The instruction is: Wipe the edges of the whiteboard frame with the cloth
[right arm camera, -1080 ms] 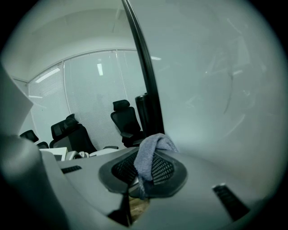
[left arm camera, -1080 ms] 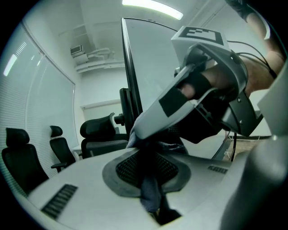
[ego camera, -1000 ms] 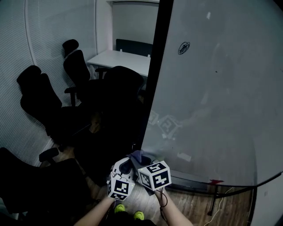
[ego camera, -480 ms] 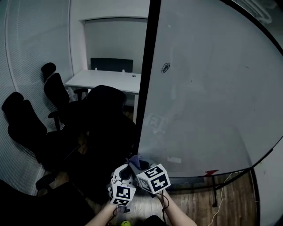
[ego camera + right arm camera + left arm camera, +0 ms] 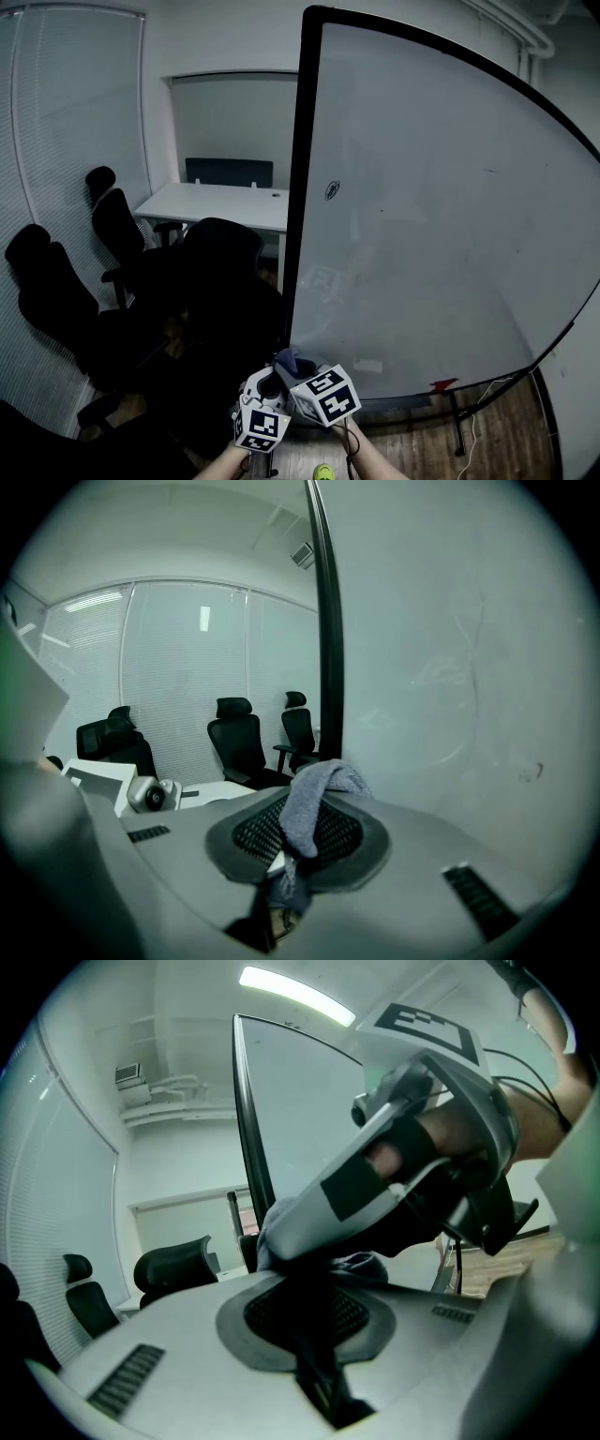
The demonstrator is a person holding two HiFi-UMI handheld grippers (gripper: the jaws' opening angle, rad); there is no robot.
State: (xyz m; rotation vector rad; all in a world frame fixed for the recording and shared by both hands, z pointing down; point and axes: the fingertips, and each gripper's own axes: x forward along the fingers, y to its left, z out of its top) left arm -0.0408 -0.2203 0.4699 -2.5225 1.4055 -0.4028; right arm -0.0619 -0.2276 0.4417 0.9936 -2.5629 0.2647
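Right gripper: your right gripper (image 5: 279,892) is clenched on a blue-grey woven cloth (image 5: 314,803). The cloth bunches up out of the jaws and flops over the gripper's mesh pad (image 5: 352,841).
Left gripper: your left gripper (image 5: 323,1387) has its jaws pressed together with nothing between them. It sits just left of and a little below the right one, both low in front of the whiteboard's bottom left corner.
In the way: in the left gripper view, the right gripper's grey body crosses in front and hides most of the board.
Whiteboard: the big white whiteboard (image 5: 422,216) with a black frame (image 5: 294,187) stands upright on a black stand (image 5: 457,422). It carries faint smears, a small round mark (image 5: 332,190) near the left frame edge, and a red piece (image 5: 439,384) at its bottom edge.
Around: black high-backed office chairs (image 5: 122,220) stand left of the whiteboard, one close by its left frame edge. A white desk (image 5: 217,204) sits behind them.
Room: white slatted blinds (image 5: 66,122) hang left of the whiteboard, a wooden plank floor (image 5: 422,445) lies beneath it, and the light is dim.
Cloth to grippers: the cloth sticks out of the right gripper's tip, beside the lower end of the left frame edge. You cannot tell whether it touches the frame.
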